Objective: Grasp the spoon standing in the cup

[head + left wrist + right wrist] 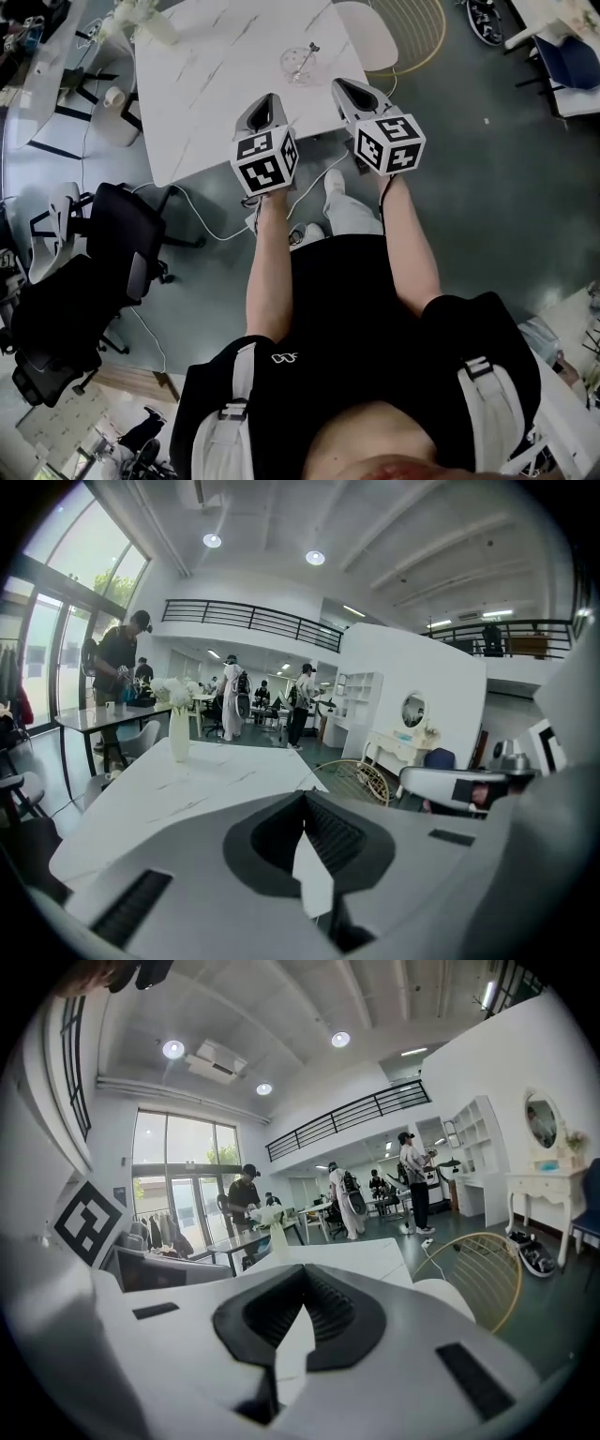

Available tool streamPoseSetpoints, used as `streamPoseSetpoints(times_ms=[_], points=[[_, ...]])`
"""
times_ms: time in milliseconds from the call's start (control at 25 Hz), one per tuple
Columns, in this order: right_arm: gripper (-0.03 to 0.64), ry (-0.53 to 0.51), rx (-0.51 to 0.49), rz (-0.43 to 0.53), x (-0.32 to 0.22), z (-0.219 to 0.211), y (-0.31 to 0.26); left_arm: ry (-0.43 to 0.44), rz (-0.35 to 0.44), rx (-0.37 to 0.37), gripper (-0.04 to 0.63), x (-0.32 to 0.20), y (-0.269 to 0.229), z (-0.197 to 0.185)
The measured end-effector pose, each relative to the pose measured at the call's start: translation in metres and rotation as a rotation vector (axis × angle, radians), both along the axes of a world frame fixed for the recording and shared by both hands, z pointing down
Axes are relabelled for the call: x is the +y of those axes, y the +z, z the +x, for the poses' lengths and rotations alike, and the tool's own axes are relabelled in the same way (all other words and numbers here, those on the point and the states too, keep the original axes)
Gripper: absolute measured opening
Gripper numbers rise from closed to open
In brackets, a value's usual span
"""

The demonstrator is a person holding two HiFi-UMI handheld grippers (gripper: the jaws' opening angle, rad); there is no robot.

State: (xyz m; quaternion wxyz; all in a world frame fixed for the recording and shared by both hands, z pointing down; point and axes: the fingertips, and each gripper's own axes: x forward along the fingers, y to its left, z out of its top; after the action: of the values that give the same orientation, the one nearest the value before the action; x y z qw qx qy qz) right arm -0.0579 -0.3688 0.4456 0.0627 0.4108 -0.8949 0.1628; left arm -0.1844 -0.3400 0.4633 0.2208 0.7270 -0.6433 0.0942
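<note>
Hovering at table (202, 89) edge, L gripper (268, 99), R gripper (343, 86) closed, cup (300, 68), spoon (307, 54) ahead

A large open-plan workspace, perhaps an office or studio dressed with home furniture: a railed mezzanine (253, 621), tall windows (178, 1176), black office chairs (117, 230), a marble-topped bench (206, 84), a mirrored dressing table (398, 752), and people (232, 697) at distant tables.

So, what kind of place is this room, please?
Probably an open-plan office or studio: black office chairs beside a white table, a railed mezzanine, and people standing further back.
</note>
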Motion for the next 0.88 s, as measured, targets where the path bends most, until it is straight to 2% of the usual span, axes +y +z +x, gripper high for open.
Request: streamPoseSetpoints(times_ms=[120, 360, 640, 880], points=[[0.006, -0.025, -0.017, -0.001, -0.037, -0.008, -0.002, -0.039, -0.017, -0.011, 0.015, -0.03, 0.002, -0.012], [0.006, -0.032, -0.031, -0.056, -0.088, -0.004, 0.023, -0.034, -0.063, -0.039, 0.015, -0.074, 0.018, -0.004], [0.006, -0.043, -0.007, -0.099, -0.127, 0.001, 0.05, -0.064, -0.109, -0.026, 0.014, -0.101, 0.043, -0.002], [0.008, -0.073, 0.001, -0.138, -0.152, -0.013, 0.074, -0.097, -0.149, -0.031, 0.015, -0.116, 0.061, -0.012]])
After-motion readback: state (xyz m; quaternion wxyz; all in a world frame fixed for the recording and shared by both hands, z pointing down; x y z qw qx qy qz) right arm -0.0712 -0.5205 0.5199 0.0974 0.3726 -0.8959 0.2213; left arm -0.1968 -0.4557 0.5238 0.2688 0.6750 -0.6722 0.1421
